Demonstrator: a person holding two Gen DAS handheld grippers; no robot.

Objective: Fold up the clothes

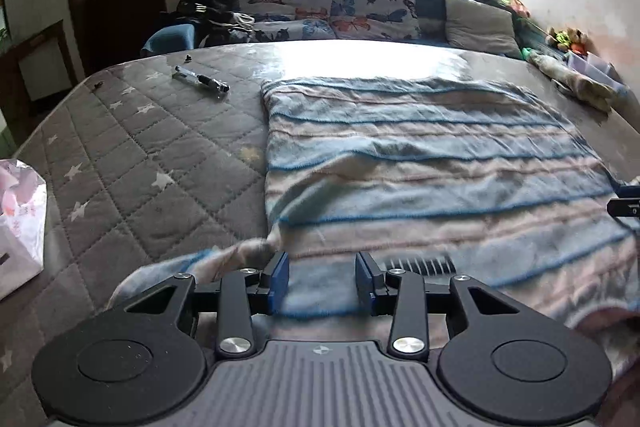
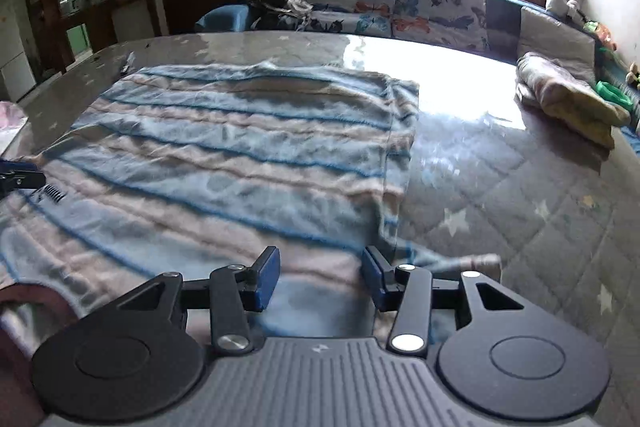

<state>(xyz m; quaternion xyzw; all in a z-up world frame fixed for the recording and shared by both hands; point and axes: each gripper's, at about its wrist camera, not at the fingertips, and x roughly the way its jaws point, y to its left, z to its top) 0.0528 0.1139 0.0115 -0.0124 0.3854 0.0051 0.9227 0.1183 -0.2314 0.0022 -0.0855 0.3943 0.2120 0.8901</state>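
Note:
A fleece garment (image 1: 420, 163) with blue, pale blue and pink stripes lies spread flat on the grey quilted mattress (image 1: 132, 155). My left gripper (image 1: 322, 269) hovers over the garment's near left edge, beside a bunched sleeve (image 1: 240, 253). Its blue pads (image 1: 280, 277) stand apart, with cloth lying between them and not pinched. My right gripper (image 2: 320, 269) is open in the same way over the near right edge of the garment (image 2: 240, 155), where a sleeve end (image 2: 476, 261) sticks out. Each gripper shows at the edge of the other's view: right (image 1: 626, 207), left (image 2: 18, 175).
A black pen (image 1: 200, 81) lies on the mattress at the far left. A white plastic bag (image 1: 20, 219) sits off the left edge. Butterfly-print pillows (image 1: 360, 7) and a grey cushion (image 1: 480, 25) line the back. A folded cloth (image 2: 568, 99) rests at the far right.

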